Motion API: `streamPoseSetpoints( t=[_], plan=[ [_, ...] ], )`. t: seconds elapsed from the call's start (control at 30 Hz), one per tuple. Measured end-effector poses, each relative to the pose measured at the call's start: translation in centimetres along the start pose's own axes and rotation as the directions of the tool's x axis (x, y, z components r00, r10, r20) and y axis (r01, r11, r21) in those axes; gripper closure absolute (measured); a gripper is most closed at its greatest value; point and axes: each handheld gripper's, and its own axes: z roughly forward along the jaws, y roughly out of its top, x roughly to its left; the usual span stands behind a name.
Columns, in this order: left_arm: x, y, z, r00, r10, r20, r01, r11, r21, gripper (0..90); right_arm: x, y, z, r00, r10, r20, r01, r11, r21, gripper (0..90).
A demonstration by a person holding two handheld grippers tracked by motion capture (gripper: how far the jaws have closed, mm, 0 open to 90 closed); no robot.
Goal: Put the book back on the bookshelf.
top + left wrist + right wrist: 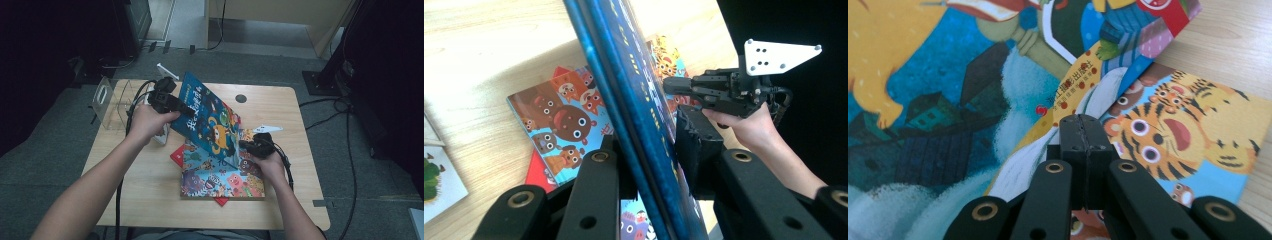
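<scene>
Grey carpet and dark equipment surround a pale wooden table (280,107), where a stack of picture books lies near the middle. Over that stack the blue book (207,117) is tilted up on edge, its long axis running from the far left down toward the near right, above the flat animal-cover book (222,180). At its upper left edge the left gripper (172,102) has its jaws clamped on the cover, one on each face. Lower right, the right gripper (250,146) is nearer the flat book; its jaws are pressed together, their tips at the blue book's lower edge, gripping nothing I can see.
</scene>
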Motion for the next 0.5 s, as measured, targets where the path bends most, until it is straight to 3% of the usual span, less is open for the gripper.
streamPoseSetpoints(
  t=[0.13, 0.3, 0.4, 0.5],
  plan=[
    [-0.3, 0.7, -0.3, 0.9999, -0.014, -0.001, 0.014, 0.9997, 0.022, 75.6, 0.3, 0.0, 0.2, 0.9999, -0.012, -0.011, 0.012, 1.0, -0.002, 90.0],
    [-0.8, 2.1, -1.0, 0.9998, -0.017, -0.012, 0.018, 0.997, 0.075, 78.4, 0.6, 0.1, 0.4, 0.9984, -0.032, -0.046, 0.032, 0.999, -0.01, 79.8],
    [-1.1, 2.4, -1.3, 0.9998, 0.003, -0.021, -0.001, 0.9964, 0.085, 79.5, 0.7, 0.0, 0.3, 0.9977, -0.057, -0.035, 0.057, 0.998, -0.011, 71.5],
    [-1.7, 2.7, -1.9, 0.9984, 0.027, -0.049, -0.022, 0.9957, 0.09, 80.0, 0.7, 0.0, 0.2, 0.9938, -0.111, -0.01, 0.111, 0.994, -0.01, 68.0]
  ],
)
